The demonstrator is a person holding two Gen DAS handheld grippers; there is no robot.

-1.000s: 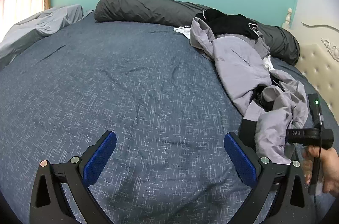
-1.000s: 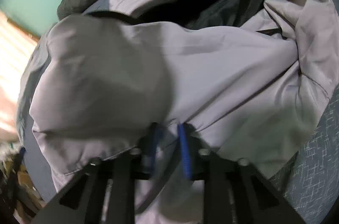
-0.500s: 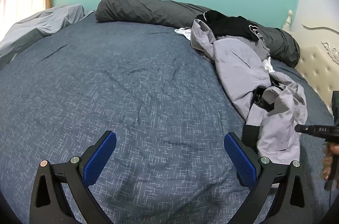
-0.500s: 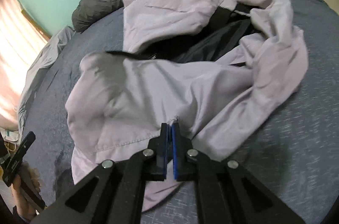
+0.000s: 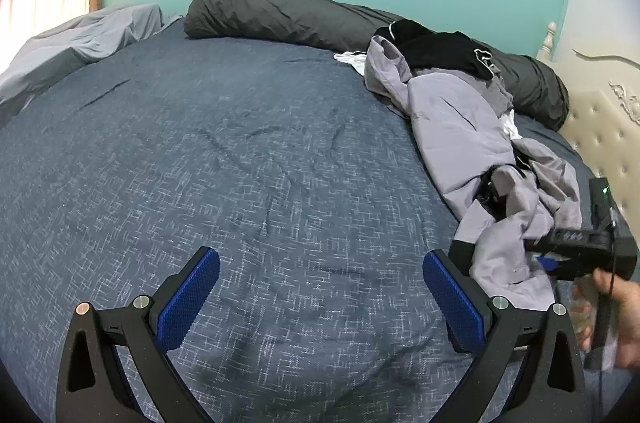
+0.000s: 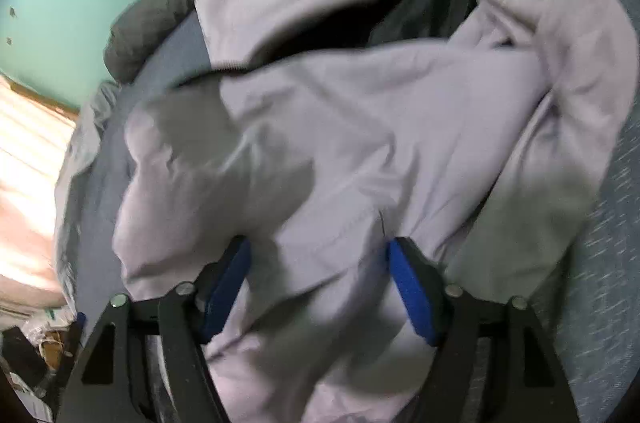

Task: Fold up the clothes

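You are holding two grippers over the bed [image 5: 248, 159]. Your left gripper [image 5: 320, 299] is hovering above bare blue bedspread with its two blue-padded fingers spread wide, and nothing is lying between them. Your right gripper [image 6: 316, 287] is pressing into the lilac-grey jacket [image 6: 360, 127]; its two fingers are standing well apart, with a fold of jacket fabric lying in the gap, but neither pad is pinching it. The right wrist view is blurring with motion, so finer detail of the cloth is hard to read.

In the left wrist view, the jacket [image 5: 460, 119] is lying crumpled along the right side of the bed, running from near the roll of dark bedding down toward your right gripper [image 5: 576, 251], which your hand [image 5: 616, 319] is holding at the frame's right edge. One black garment [image 5: 444, 49] is sitting at the top of the pile, touching the jacket. Two scraps of white cloth are showing: one [image 5: 350, 58] just left of the jacket's upper end, one [image 5: 510, 127] peeking out mid-pile. One long dark grey bedding roll [image 5: 280, 15] is lying across the far edge, one pale grey sheet [image 5: 80, 39] is bunching at the far left, and one cream tufted headboard [image 5: 604, 139] is standing on the right.
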